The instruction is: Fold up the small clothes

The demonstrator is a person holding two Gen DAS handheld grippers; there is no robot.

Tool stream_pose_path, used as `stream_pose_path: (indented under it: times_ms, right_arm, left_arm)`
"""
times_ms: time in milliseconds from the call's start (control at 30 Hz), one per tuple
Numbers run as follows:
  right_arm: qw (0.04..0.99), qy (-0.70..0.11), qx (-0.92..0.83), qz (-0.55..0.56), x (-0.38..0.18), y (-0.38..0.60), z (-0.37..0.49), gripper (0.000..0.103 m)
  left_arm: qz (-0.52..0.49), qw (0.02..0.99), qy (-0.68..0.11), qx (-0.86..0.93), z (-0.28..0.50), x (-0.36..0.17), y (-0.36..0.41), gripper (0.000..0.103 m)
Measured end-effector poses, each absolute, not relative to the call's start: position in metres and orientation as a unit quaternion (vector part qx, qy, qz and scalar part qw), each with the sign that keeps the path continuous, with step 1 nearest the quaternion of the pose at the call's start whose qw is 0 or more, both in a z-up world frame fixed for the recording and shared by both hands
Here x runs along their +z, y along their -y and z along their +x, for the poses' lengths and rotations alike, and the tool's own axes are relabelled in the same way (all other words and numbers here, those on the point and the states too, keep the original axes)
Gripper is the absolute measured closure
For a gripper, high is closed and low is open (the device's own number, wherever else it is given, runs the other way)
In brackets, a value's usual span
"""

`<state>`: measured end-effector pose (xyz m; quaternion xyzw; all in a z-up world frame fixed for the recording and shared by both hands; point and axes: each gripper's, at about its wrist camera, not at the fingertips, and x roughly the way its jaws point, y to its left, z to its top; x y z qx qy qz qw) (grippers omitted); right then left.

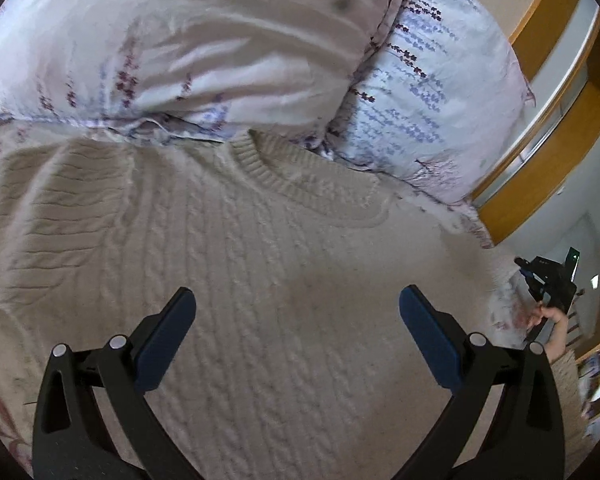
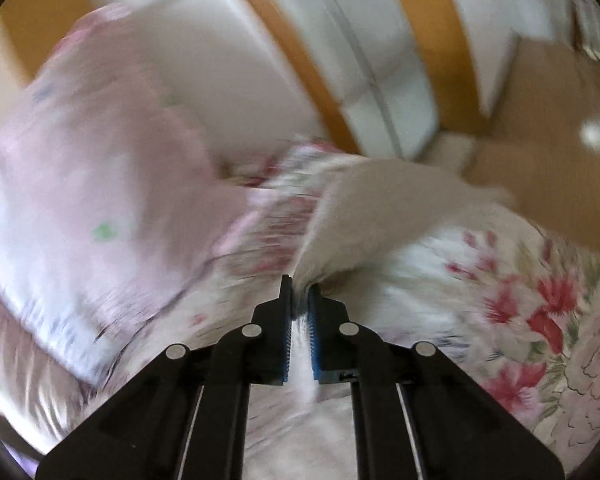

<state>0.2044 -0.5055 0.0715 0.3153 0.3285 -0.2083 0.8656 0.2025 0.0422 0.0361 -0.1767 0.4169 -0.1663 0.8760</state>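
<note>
Cream sweater lies flat on the floral bed, neck toward the pillows. Left gripper hovers over it, jaws wide, holding nothing. Right gripper is clamped on the sleeve.

The sweater is cream with twisty cable lines. The pillows are white with little purple and dark red flowers. The bedsheet is white with big red and pink flowers. The wooden frame is orange-brown. Both grippers are black with blue pads.
</note>
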Motion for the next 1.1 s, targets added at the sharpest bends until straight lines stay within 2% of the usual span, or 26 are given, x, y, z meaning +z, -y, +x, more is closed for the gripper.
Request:
stream_pose_path:
  times_ms: [200, 367, 500, 567, 600, 633, 667, 800, 900, 933, 1100]
  right_arm:
    - [0.895, -0.355, -0.026, 0.271, 0.101, 0.400, 0.222, 0.095]
    - [0.856, -0.449, 0.090, 0.239, 0.063, 0.305, 0.224, 0.095]
    - [0.830, -0.495, 0.108, 0.233, 0.039, 0.274, 0.221, 0.092]
    - [0.824, -0.498, 0.103, 0.249, 0.036, 0.276, 0.220, 0.079]
    - [0.821, -0.496, 0.104, 0.264, 0.036, 0.280, 0.220, 0.062]
    - [0.819, -0.491, 0.102, 0.279, 0.038, 0.284, 0.219, 0.050]
    - [0.821, -0.479, 0.090, 0.298, 0.041, 0.291, 0.217, 0.049]
    - [0.830, -0.447, 0.025, 0.332, 0.046, 0.321, 0.226, 0.050]
    - [0.842, -0.432, -0.046, 0.319, 0.048, 0.334, 0.231, 0.083]
    - [0.848, -0.430, -0.061, 0.304, 0.051, 0.334, 0.233, 0.090]
    - [0.899, -0.389, 0.001, 0.203, 0.089, 0.273, 0.245, 0.094]
  left_arm:
    - [-0.243, 0.845, -0.436, -0.192, 0.220, 0.024, -0.036, 0.002]
    - [-0.275, 0.826, -0.445, -0.211, 0.228, 0.018, -0.026, 0.002]
    - [-0.275, 0.821, -0.451, -0.216, 0.230, 0.017, -0.019, 0.002]
    - [-0.271, 0.821, -0.454, -0.217, 0.229, 0.016, -0.019, 0.002]
    - [-0.270, 0.821, -0.454, -0.217, 0.229, 0.016, -0.019, 0.002]
    - [-0.270, 0.821, -0.455, -0.216, 0.229, 0.016, -0.021, 0.002]
    - [-0.271, 0.820, -0.455, -0.215, 0.229, 0.015, -0.023, 0.002]
    - [-0.285, 0.817, -0.454, -0.211, 0.228, 0.015, -0.033, 0.002]
    - [-0.292, 0.814, -0.456, -0.211, 0.228, 0.014, -0.041, 0.007]
    - [-0.297, 0.811, -0.458, -0.210, 0.228, 0.013, -0.045, 0.009]
    - [-0.338, 0.794, -0.460, -0.211, 0.226, 0.006, -0.065, 0.019]
